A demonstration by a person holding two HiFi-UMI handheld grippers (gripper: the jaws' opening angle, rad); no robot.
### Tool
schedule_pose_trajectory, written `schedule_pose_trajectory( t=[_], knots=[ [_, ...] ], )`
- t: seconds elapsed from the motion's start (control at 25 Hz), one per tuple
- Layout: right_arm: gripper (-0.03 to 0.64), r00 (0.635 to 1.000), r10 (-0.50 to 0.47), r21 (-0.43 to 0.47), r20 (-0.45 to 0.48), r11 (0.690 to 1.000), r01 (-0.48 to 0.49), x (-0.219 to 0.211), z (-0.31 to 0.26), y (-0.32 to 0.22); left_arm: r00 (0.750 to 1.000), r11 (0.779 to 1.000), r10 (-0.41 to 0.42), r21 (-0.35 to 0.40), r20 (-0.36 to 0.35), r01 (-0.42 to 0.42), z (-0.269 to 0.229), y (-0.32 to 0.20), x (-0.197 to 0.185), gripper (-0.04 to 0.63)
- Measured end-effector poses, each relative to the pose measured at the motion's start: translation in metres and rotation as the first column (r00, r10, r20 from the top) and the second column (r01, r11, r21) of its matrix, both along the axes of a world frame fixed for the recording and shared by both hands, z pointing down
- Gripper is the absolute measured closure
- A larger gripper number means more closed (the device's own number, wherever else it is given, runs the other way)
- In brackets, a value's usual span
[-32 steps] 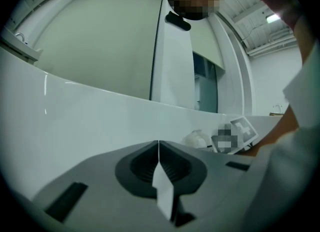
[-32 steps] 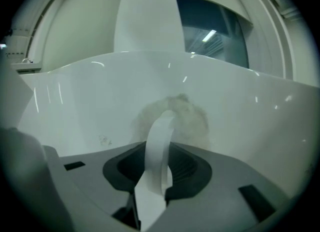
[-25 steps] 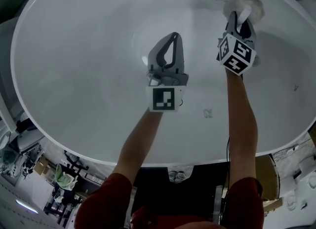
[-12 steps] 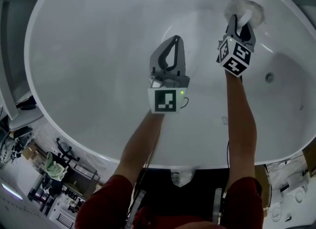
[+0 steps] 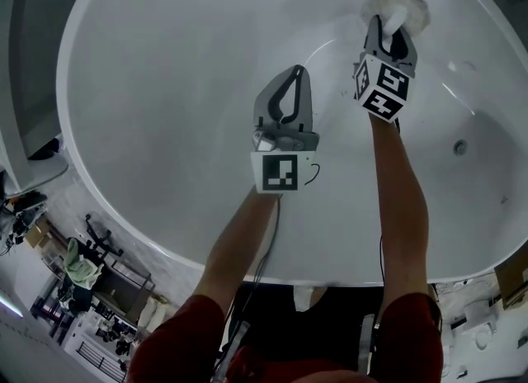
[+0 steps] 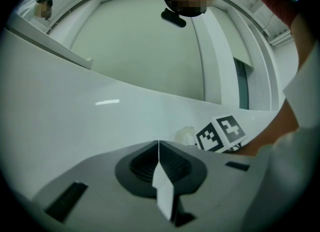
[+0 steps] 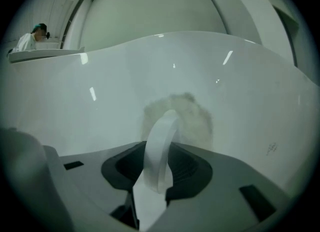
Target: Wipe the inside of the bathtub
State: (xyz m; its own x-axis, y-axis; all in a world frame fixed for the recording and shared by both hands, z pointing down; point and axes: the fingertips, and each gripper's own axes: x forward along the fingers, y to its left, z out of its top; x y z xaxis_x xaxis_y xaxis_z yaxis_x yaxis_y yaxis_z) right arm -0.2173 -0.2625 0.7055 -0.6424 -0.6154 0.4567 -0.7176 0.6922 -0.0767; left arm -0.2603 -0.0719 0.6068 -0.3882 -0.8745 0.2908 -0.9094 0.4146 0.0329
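Observation:
The white bathtub [image 5: 165, 59] fills the head view. My right gripper [image 5: 388, 25] is at the upper right, shut on the white strap [image 7: 161, 141] of a fluffy white wiping pad [image 5: 398, 3]. The pad [image 7: 192, 116] lies pressed flat against the tub's inner wall. My left gripper [image 5: 294, 74] hovers over the middle of the tub, shut, with nothing between its jaws. In the left gripper view its closed jaws [image 6: 159, 145] point at the tub wall, with the pad [image 6: 184, 136] and the right gripper's marker cube [image 6: 220, 133] just beyond.
A round drain fitting [image 5: 460, 148] sits low in the tub at the right. The tub's near rim [image 5: 247, 270] runs along the bottom, with floor clutter [image 5: 74, 278] beyond it at lower left. A person [image 7: 31, 38] stands far off behind the tub.
The right gripper has slid the pad a little up and to the left along the tub wall. The left gripper has stayed shut near the middle. The head view has shifted.

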Motion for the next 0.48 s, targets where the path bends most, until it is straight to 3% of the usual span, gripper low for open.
schedule_pose_trajectory(
  t=[0.48],
  knots=[
    [0.489, 0.968, -0.250, 0.050, 0.031, 0.967, 0.249, -0.094, -0.030, 0.047, 0.999, 0.999, -0.040, 0.014, 0.002, 0.040, -0.007, 0.013, -0.017, 0.580]
  ],
)
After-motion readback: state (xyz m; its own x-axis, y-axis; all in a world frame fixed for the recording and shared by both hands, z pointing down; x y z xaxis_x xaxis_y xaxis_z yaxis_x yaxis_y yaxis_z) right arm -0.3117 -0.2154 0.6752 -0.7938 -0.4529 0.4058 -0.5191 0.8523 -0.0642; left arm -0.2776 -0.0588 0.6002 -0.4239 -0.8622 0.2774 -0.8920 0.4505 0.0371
